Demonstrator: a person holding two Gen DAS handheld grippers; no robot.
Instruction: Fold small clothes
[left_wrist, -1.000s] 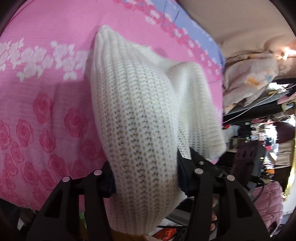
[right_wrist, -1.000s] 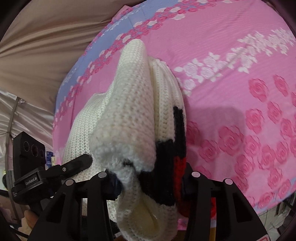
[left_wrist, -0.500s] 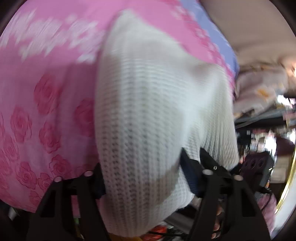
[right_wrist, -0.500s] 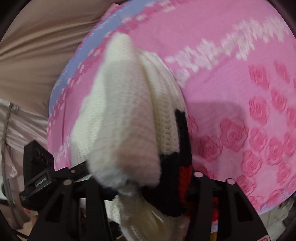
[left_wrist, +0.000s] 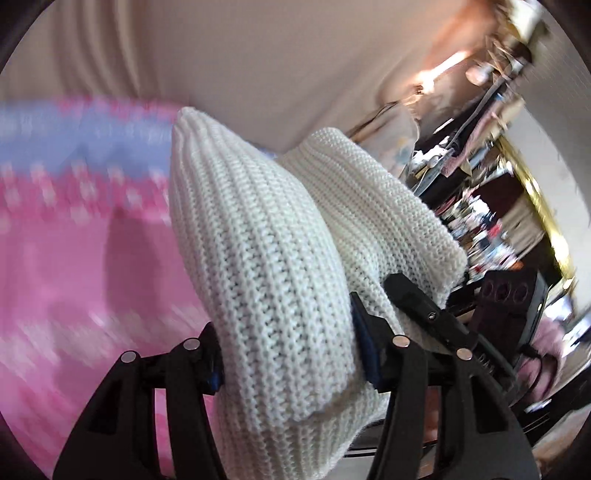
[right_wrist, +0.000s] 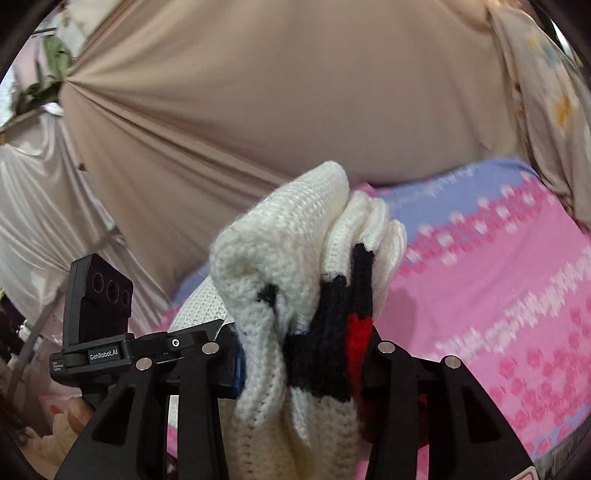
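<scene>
A white knitted sweater (left_wrist: 258, 240) hangs bunched between my two grippers, lifted above the pink bedspread (left_wrist: 74, 277). My left gripper (left_wrist: 290, 358) is shut on a thick ribbed fold of it. In the right wrist view the sweater (right_wrist: 288, 240) shows a black and red knitted patch (right_wrist: 332, 314), and my right gripper (right_wrist: 303, 358) is shut on that bundled end. The two grippers hold the sweater close side by side. The left gripper's camera block (right_wrist: 99, 295) shows just left of the right one. The rest of the garment hangs out of sight below the fingers.
The pink rose-patterned bedspread (right_wrist: 498, 295) with a blue border lies below. A beige curtain (right_wrist: 258, 110) hangs behind the bed. Cluttered shelves (left_wrist: 480, 221) stand at the right, and a patterned cloth (right_wrist: 546, 92) hangs at the far right.
Both grippers have risen with the sweater, lifting it off the bedspread. The views have tipped up, so the curtain now fills the top. The grips on the sweater have held.
</scene>
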